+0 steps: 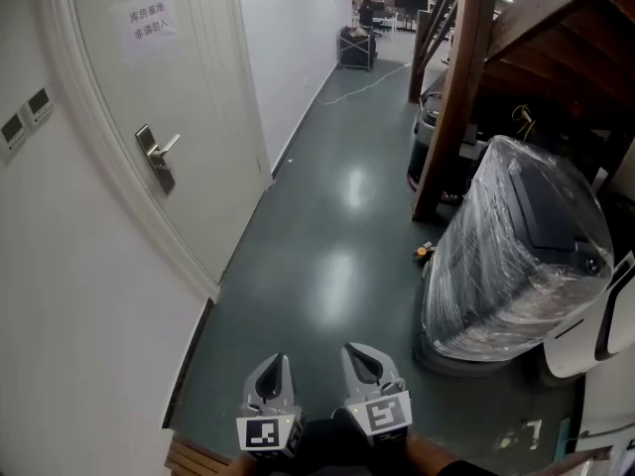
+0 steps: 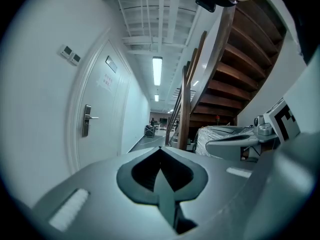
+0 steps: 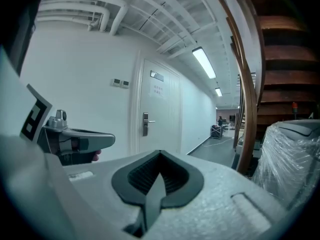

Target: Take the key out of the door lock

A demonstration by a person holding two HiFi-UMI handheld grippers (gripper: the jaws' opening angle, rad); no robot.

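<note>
The grey left gripper (image 1: 272, 370) and right gripper (image 1: 363, 360), at six o'clock, are clenched empty. The white door's (image 1: 198, 117) silver lock plate (image 1: 156, 157) sits at ten o'clock, well apart. Any key there is too small to see.

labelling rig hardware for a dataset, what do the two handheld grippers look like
The left gripper and right gripper match: light grey tapering shells, each with dark ribbed pads set in a leaf-shaped opening. Behind each sits a white cube with black square markers. No cables show.
</note>
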